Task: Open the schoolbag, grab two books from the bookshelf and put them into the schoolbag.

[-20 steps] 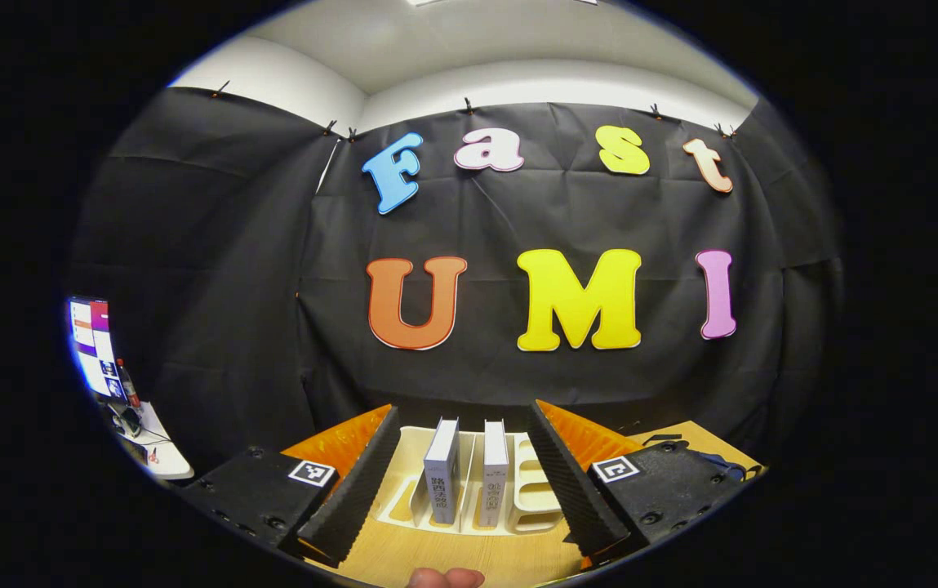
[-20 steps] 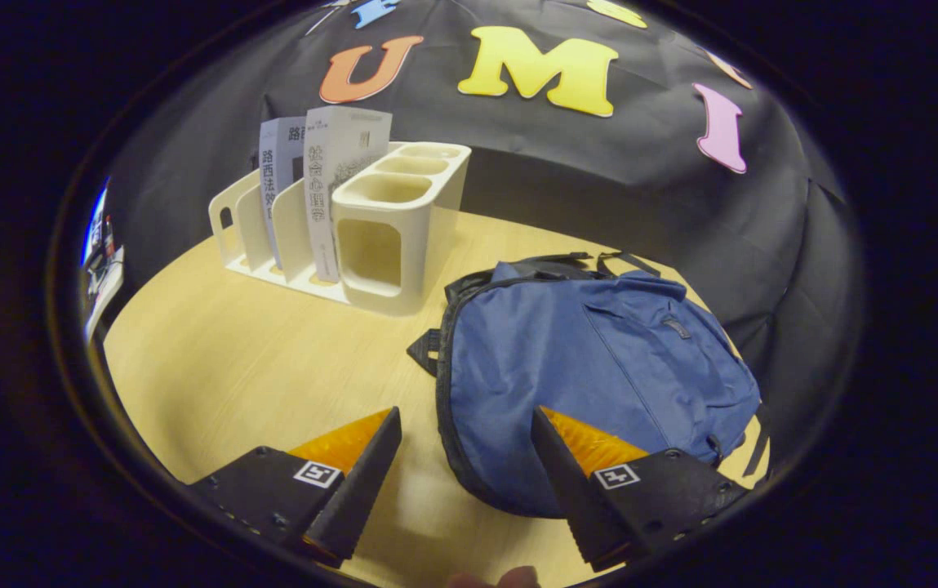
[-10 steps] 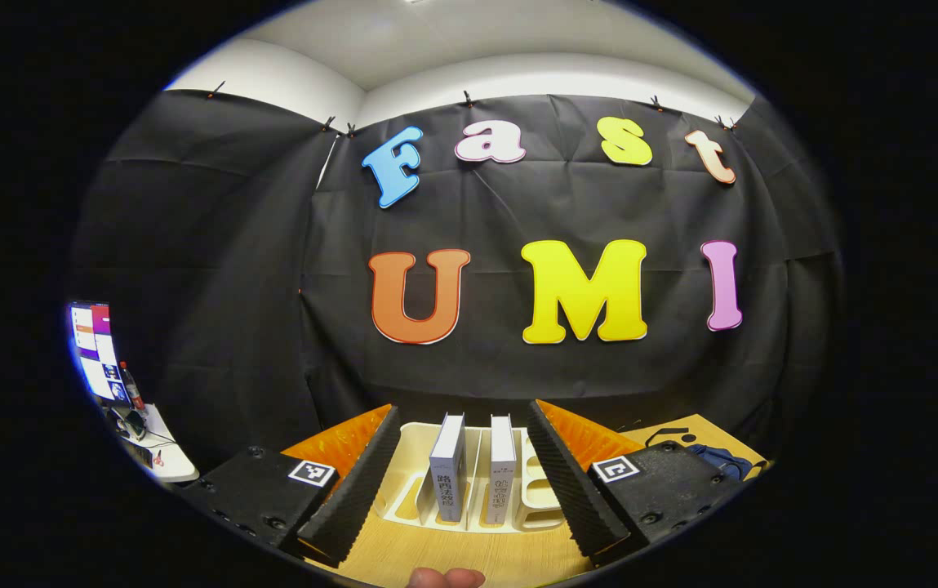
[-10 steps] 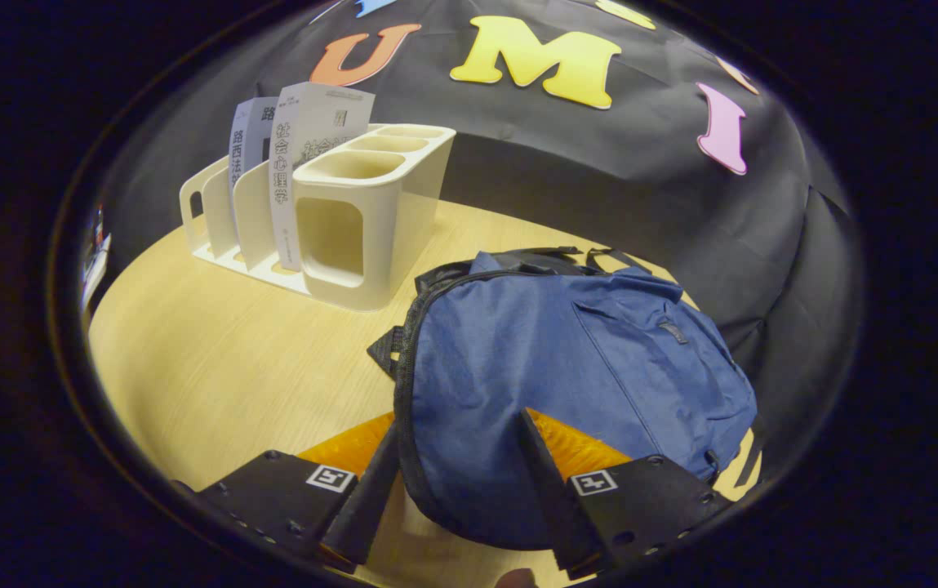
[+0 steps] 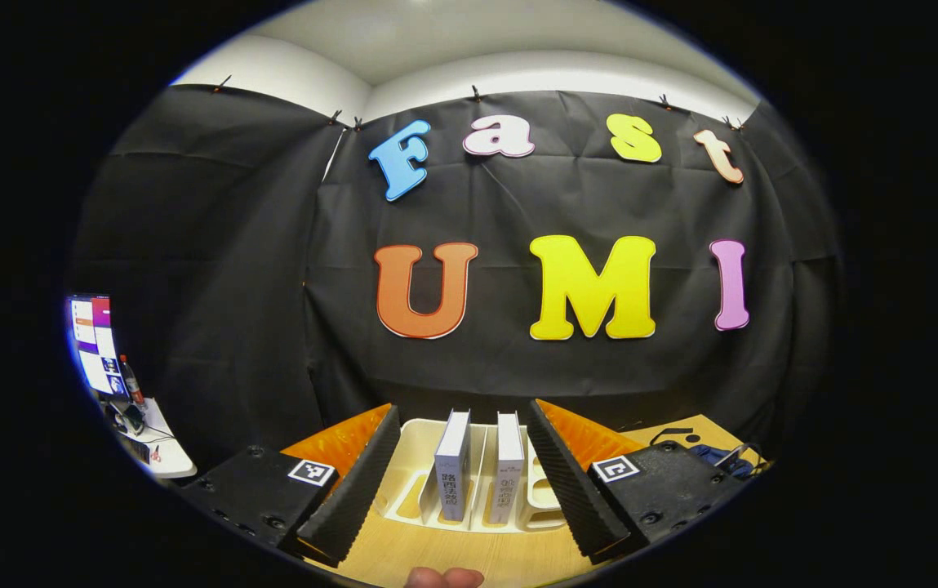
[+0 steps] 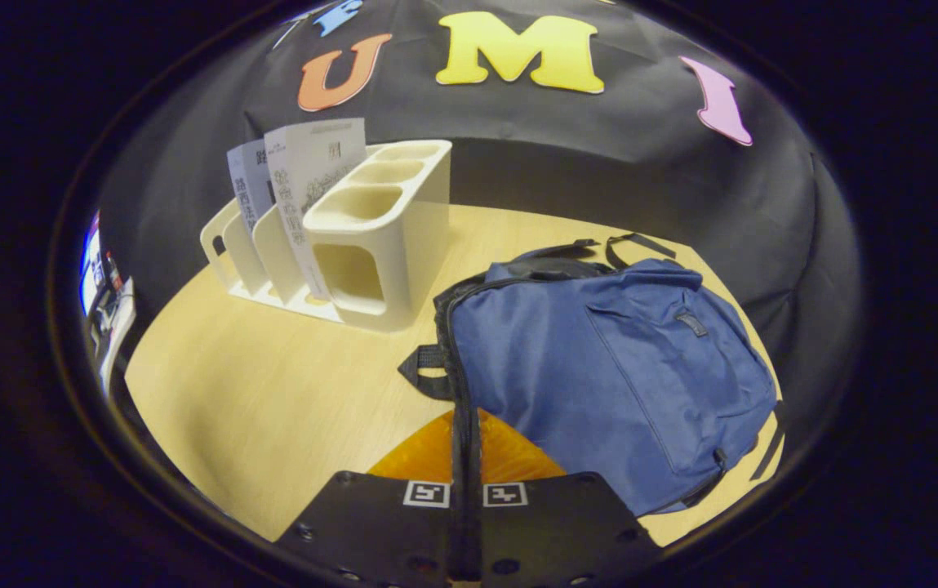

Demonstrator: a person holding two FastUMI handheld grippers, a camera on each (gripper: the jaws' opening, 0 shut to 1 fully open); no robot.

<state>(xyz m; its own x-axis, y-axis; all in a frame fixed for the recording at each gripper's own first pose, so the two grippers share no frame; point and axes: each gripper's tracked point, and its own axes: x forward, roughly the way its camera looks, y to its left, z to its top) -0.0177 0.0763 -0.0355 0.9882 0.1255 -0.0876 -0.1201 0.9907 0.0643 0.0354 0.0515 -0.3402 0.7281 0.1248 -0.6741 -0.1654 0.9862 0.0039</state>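
Note:
The blue schoolbag lies flat on the wooden table, its black zipper edge facing me. My right gripper is shut on that zipper edge at the bag's near left side. A cream bookshelf rack stands behind, holding two upright books. In the left gripper view, my left gripper hangs open, short of the rack. The two books show between its fingers, untouched. A corner of the bag peeks out at the right.
A small side table with a lit monitor and a bottle stands far left, off the work table. The black cloth wall runs close behind the rack. Bare tabletop stretches left of the bag. A fingertip shows at the bottom edge.
My right gripper went forward onto the bag's zipper edge and went from open to shut on it. The left gripper stayed open and barely shifted.

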